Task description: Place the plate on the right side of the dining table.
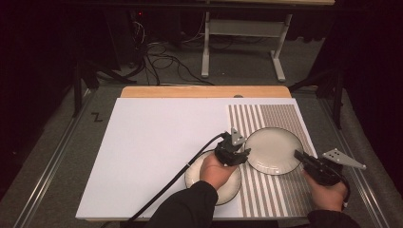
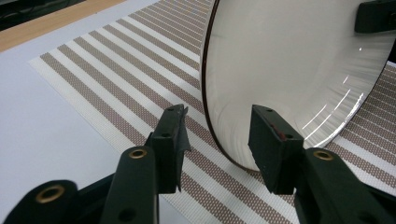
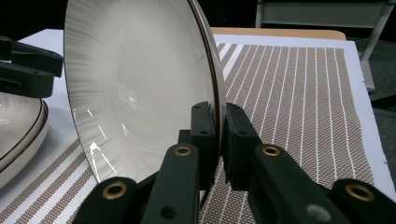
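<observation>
On striped mat [image 1: 280,118] | plates: 1 [image 1: 274,150] | right claw [image 1: 299,155] clamps its rim | left claw [image 1: 236,153] apart

table: wooden top [image 1: 204,91], edge visible at far side
cover: white board [image 1: 157,152] over most of the table
mat: brown-and-white striped placemat [image 1: 280,118] on the board's right part
plates: stack of cream plates [image 1: 228,187] on the board, overlapping the mat's left edge
floor: grey carpet [image 1: 57,156] around the table

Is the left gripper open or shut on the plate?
Open. The left gripper fingers stand apart around the plate rim without pressing it.
</observation>
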A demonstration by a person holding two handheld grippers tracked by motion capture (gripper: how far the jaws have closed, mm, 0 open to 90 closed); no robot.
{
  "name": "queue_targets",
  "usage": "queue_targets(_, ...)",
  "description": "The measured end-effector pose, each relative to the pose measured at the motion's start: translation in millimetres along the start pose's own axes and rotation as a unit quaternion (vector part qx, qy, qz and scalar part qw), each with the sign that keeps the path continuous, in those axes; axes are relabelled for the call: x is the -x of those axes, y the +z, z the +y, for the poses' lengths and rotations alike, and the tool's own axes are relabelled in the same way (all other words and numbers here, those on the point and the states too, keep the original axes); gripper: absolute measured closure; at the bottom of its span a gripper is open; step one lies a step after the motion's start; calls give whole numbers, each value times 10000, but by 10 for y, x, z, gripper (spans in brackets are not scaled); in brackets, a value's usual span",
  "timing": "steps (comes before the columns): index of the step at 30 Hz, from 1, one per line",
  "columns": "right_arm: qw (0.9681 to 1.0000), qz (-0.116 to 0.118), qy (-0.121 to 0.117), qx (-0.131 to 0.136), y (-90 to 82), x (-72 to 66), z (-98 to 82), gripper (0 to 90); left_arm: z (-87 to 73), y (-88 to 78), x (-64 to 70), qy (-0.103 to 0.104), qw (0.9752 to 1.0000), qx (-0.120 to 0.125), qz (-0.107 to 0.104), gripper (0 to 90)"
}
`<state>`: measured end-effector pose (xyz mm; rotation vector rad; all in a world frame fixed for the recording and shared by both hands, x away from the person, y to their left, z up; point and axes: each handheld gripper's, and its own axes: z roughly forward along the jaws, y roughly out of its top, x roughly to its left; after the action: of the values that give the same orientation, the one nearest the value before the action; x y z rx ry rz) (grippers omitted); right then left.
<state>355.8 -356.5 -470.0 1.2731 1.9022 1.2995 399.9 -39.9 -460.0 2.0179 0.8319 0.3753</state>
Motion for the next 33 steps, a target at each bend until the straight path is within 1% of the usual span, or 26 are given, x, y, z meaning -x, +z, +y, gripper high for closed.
queue_targets(5,10000,1,8,-15,7,9,2,854,-98,-128,-35,-57,9999,80,-19,534)
queue_targets(8,10000,-6,19,-24,9,4,5,854,-161,-240,-60,-44,9999,139,-7,502)
queue_targets(11,10000,-14,21,-20,9,-2,7,853,-234,-365,-110,-55,9998,212,-30,501)
queue_targets(16,10000,-35,34,-35,10,-1,4,852,-372,-566,-220,-166,9994,301,44,481)
queue_targets(19,10000,-46,48,-34,12,3,2,852,-466,-689,-281,-180,9992,332,146,450)
queue_targets(21,10000,-40,44,-35,12,1,3,852,-532,-778,-323,-203,9990,345,175,444)
queue_targets(23,10000,-53,36,-37,12,-2,4,851,-600,-883,-373,-202,9989,349,220,444)
queue_targets(26,10000,-66,56,-46,14,-4,5,850,-709,-1078,-447,-314,9984,395,236,439)
queue_targets(27,9999,-79,45,-55,15,-3,6,850,-747,-1151,-464,-309,9982,441,260,437)
queue_targets(30,9999,-96,68,-63,19,0,3,848,-854,-1360,-523,-264,9977,472,405,423)
queue_targets(32,9999,-105,76,-65,24,3,3,847,-923,-1481,-568,-263,9971,506,507,411)
queue_targets(33,9999,-115,83,-71,25,4,3,847,-959,-1535,-590,-231,9968,512,571,403)
